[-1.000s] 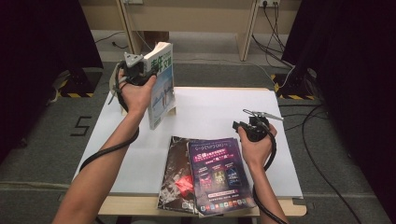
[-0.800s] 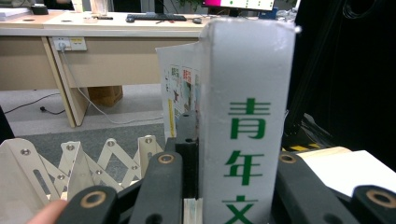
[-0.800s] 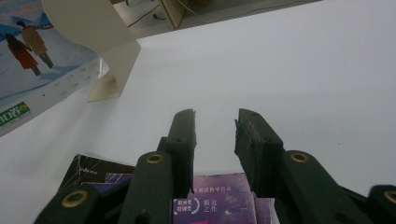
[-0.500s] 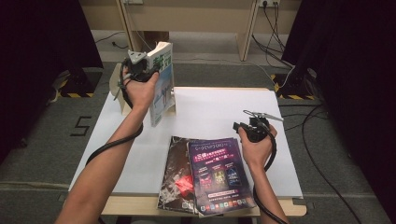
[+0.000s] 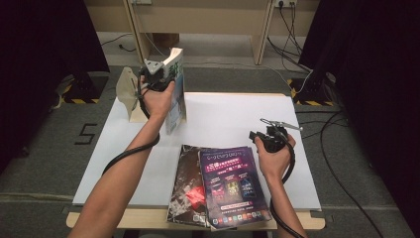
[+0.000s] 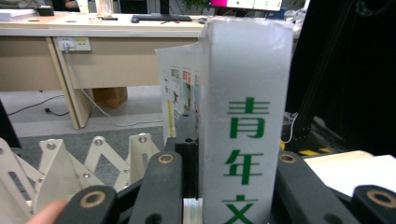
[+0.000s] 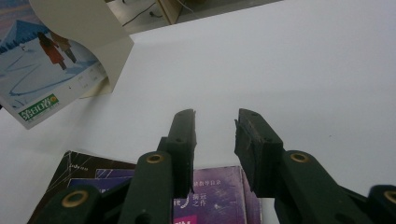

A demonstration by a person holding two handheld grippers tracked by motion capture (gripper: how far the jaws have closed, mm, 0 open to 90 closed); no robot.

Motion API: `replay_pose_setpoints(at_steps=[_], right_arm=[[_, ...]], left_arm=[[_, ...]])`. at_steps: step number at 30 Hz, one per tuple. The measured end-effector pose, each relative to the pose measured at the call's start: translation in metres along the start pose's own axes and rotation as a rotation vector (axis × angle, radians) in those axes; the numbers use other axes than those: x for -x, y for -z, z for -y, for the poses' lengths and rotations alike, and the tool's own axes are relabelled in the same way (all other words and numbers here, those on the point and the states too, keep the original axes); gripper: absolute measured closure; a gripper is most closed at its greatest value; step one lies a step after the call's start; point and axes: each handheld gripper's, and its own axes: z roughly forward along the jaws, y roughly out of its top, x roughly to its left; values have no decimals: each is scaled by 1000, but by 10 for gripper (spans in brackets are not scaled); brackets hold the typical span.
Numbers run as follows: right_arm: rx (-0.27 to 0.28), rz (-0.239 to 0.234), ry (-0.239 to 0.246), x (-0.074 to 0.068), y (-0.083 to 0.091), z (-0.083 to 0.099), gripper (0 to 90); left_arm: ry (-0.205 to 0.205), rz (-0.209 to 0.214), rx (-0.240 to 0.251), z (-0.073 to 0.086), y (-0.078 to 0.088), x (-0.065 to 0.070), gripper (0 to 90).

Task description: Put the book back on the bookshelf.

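My left gripper (image 5: 164, 82) is shut on a thick white book (image 5: 176, 91) and holds it upright over the back left of the white table (image 5: 233, 114). In the left gripper view the book's spine (image 6: 243, 116) with green characters stands between the jaws of the left gripper (image 6: 219, 154). My right gripper (image 5: 265, 135) hovers open just behind two magazines (image 5: 228, 183) that lie overlapped at the table's front edge. Seen from the right gripper view, the right gripper (image 7: 215, 135) has nothing between its black fingers, and the purple magazine (image 7: 210, 200) lies under them.
A cream folding book rack (image 5: 126, 91) stands at the table's back left corner, beside the held book; it is the rack (image 6: 93, 158) with riveted slats in the left gripper view. Wooden desks (image 5: 198, 20) and cables lie beyond the table.
My left hand has carried the book a little to the right and lower, away from the rack. The right gripper and the magazines have not moved.
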Motion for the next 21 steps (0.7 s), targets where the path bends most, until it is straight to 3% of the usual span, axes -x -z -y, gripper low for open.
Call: replay_pose_setpoints(at_steps=[7, 13, 16, 21], right_arm=[[6, 0, 0, 1, 2, 2, 674], [5, -3, -3, -2, 1, 4, 673], [4, -3, -4, -3, 1, 4, 673], [7, -3, -2, -2, 1, 4, 672]], left_arm=[[-2, 33, -36, 11, 17, 1, 727], [-27, 74, -95, 26, 30, 0, 726], [-46, 84, -102, 29, 35, 0, 726], [-35, 86, -107, 32, 40, -1, 724]])
